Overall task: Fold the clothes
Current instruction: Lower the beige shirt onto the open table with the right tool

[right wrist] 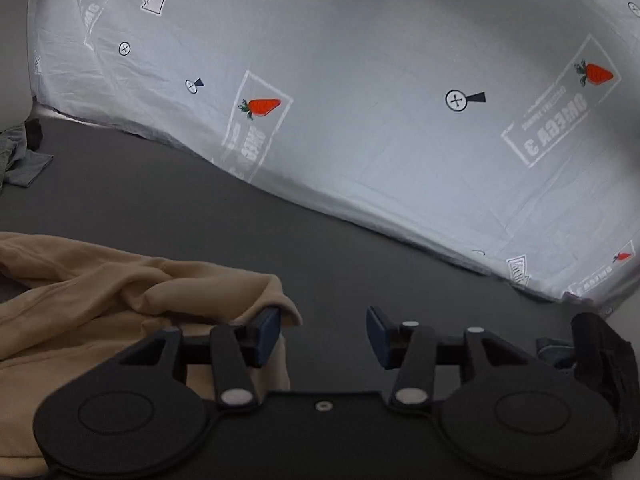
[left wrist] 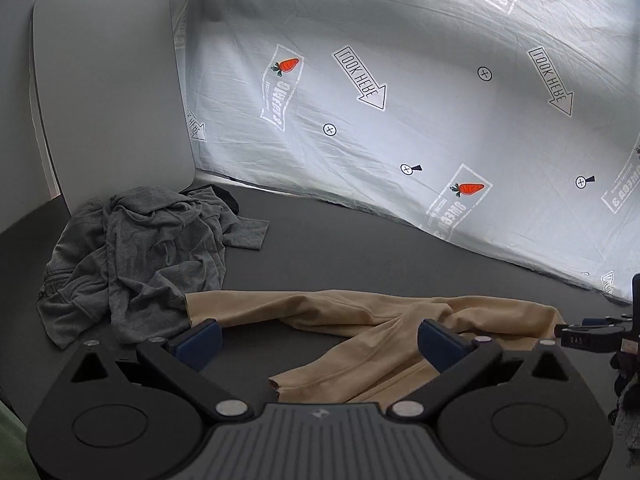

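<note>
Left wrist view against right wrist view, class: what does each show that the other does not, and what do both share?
Only the left wrist view shows the white panel leaning at the back, the full crumpled grey garment with its zipper, and the tan garment spread across its whole width.

Only the right wrist view shows the dark cloth bundle at the far right, and the right gripper with jaws open beside the tan garment's edge.

Both show the tan garment, the dark surface, and the carrot-print sheet; the grey garment appears in the right view only as a corner.

white sheet [left wrist: 400, 128] printed "look here" arrows, mirrored "omega 3" carrot labels
</note>
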`<state>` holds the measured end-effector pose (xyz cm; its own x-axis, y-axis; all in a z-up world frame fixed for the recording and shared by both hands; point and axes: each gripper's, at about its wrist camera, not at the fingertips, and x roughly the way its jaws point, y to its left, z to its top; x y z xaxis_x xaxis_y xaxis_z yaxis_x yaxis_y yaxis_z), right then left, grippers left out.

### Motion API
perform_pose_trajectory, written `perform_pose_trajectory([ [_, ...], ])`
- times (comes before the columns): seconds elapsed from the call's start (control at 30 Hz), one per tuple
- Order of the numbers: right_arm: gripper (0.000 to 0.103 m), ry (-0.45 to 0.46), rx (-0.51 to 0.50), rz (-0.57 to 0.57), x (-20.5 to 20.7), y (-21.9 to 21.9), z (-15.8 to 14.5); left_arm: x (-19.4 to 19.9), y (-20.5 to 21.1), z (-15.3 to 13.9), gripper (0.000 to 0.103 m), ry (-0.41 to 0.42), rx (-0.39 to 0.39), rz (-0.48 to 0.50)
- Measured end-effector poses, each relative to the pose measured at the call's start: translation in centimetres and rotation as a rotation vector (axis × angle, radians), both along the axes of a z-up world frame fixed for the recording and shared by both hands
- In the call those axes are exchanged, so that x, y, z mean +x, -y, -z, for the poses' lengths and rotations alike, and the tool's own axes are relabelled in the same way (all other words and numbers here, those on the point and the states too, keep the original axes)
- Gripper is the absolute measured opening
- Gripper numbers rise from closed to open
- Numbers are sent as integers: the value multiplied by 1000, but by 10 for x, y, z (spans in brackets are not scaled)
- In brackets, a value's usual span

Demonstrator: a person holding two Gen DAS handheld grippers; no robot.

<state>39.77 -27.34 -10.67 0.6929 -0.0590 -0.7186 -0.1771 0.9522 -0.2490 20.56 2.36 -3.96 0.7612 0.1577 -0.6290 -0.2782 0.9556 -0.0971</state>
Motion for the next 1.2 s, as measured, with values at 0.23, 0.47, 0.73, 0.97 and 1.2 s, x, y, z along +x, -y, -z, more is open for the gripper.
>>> perform_pose_trajectory([
  [0.23,52,-364,347,-126,-103,-67,84,13,-21,24,103,-123,-35,22],
  [0.47,54,-493,605,-198,-123,-129,103,11,-30,35,103,-177,26,44],
  [0.73,36,-350,581,31,-107,-140,106,-2,-45,45,103,-251,41,56],
  [0.97,21,-305,432,35,-112,-147,99,4,-45,43,103,-231,21,65],
  [1.2,43,-241,434,119,-113,-112,95,-2,-24,47,103,-252,42,116],
])
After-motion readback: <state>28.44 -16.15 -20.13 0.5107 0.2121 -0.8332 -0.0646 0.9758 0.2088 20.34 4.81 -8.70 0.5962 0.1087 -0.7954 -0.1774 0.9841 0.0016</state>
